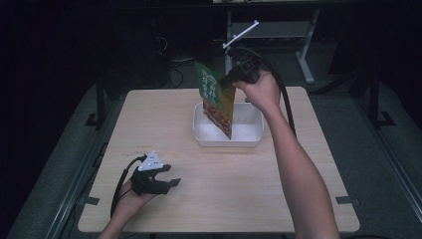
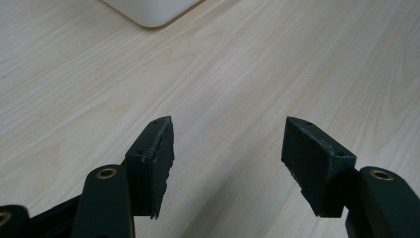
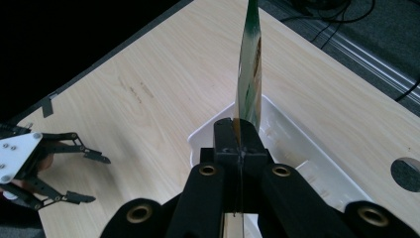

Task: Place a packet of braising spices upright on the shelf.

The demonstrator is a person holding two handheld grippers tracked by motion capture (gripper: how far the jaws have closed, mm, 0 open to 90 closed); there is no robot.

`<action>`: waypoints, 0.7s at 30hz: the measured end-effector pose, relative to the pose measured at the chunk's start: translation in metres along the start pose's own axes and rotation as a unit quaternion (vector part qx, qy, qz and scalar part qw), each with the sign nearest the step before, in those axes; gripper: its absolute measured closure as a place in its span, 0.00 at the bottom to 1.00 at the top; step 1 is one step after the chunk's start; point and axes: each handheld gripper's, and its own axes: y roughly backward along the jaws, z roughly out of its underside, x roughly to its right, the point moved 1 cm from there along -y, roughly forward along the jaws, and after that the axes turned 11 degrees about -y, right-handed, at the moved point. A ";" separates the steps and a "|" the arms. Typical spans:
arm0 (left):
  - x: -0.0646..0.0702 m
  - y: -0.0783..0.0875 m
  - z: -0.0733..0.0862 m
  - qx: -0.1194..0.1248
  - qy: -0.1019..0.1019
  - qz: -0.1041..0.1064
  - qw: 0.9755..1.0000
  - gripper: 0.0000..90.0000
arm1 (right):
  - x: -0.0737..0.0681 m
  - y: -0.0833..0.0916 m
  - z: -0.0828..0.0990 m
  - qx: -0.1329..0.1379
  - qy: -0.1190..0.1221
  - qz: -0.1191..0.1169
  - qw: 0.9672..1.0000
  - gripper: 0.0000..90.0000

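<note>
right fingers (image 3: 236, 136) clamped on pouch (image 1: 217, 99) top edge | pouch hangs below, light, floppy, slippery | left fingers (image 2: 228, 148) apart, empty

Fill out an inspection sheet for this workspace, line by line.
Surface: pale wooden table, bare apart from the tray.
Job's things: green and orange packet hanging upright, its lower end inside the white tray.
Clutter: nothing seen.
Grippers: right gripper shut on the packet's edge above the tray; left gripper near the table's front left, jaws open with nothing between them.
Cables: one black cable arcs from the right gripper; another trails from the left.
Surroundings: dark room, table legs and floor wiring behind.
</note>
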 end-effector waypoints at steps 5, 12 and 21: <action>0.001 0.001 -0.001 0.009 0.003 0.001 1.000 0.41 | 0.000 -0.009 -0.002 -0.001 0.000 0.002 1.000 1.00; 0.000 0.002 0.000 0.010 0.003 -0.001 1.000 0.41 | 0.002 -0.017 -0.002 0.001 -0.001 0.005 1.000 1.00; 0.000 0.002 -0.001 0.010 0.002 0.000 1.000 0.41 | 0.004 -0.021 -0.003 0.007 0.003 0.013 1.000 1.00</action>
